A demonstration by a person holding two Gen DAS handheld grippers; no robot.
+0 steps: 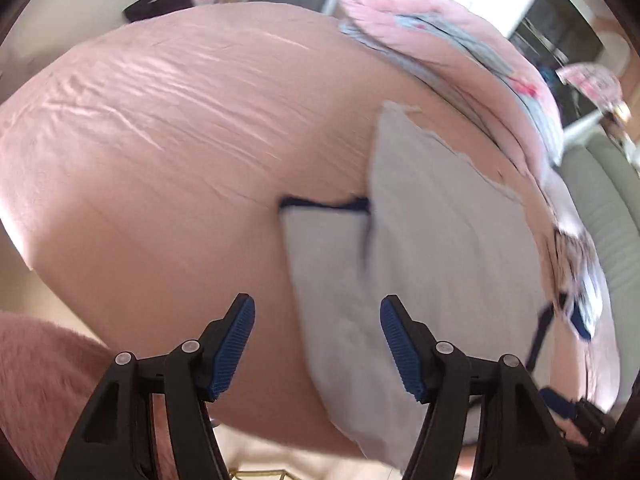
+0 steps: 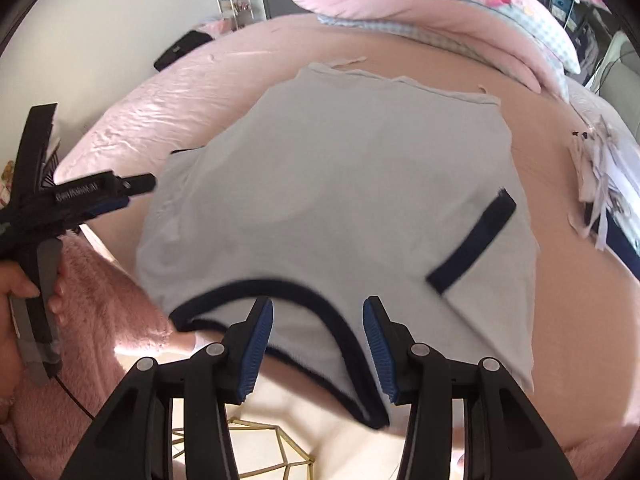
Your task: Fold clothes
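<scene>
A pale grey T-shirt [image 2: 340, 180] with navy trim lies spread on the pink bed sheet [image 2: 568, 320]. Its navy collar [image 2: 280, 286] faces me, and one sleeve with a navy cuff [image 2: 472, 240] is folded in over the body. My right gripper [image 2: 318, 344] hovers open just above the collar, holding nothing. My left gripper [image 1: 318, 344] is open and empty over the shirt's [image 1: 440, 248] left edge, near the other sleeve [image 1: 324, 240]. In the right wrist view the left gripper [image 2: 136, 186] shows at the left, held by a hand [image 2: 24, 284].
A folded pink and checked quilt [image 2: 460, 12] lies along the far side of the bed. A heap of light clothes [image 2: 604, 184] sits at the right edge, and a black object [image 2: 180, 50] at the far left. A pink fluffy rug [image 2: 104, 312] and a gold wire frame [image 2: 280, 452] lie below.
</scene>
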